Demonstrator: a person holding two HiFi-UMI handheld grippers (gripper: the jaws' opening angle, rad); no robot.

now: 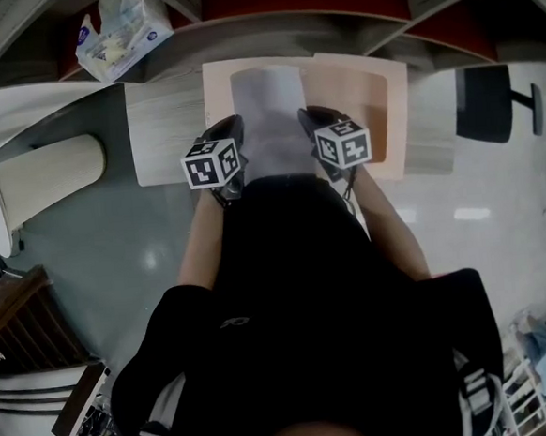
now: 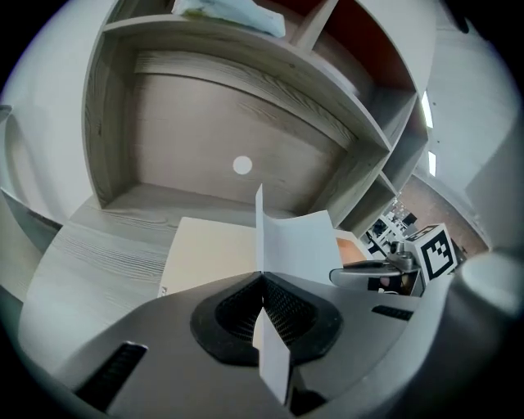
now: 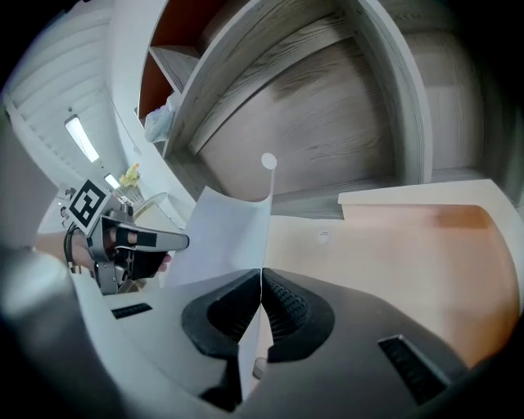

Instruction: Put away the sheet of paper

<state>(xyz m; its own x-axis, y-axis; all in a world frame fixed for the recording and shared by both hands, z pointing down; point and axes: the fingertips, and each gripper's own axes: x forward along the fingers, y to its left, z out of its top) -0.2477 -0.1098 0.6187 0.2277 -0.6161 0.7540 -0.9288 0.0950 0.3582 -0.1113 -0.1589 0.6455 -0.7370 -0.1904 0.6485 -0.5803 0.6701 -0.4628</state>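
I confirm the left gripper point(image 1: 232, 125) and right gripper point(image 1: 308, 117) each clamped on a side edge of the sheet of paper point(image 1: 269, 109). The sheet sits upper centre of the head view, over a beige folder point(image 1: 381, 96).

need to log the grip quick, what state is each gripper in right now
left gripper: closed, holding the left edge of the sheet of paper
right gripper: closed, holding the right edge of the same sheet

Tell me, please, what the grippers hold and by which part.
One sheet of paper: left gripper pinches its left edge, right gripper its right edge.
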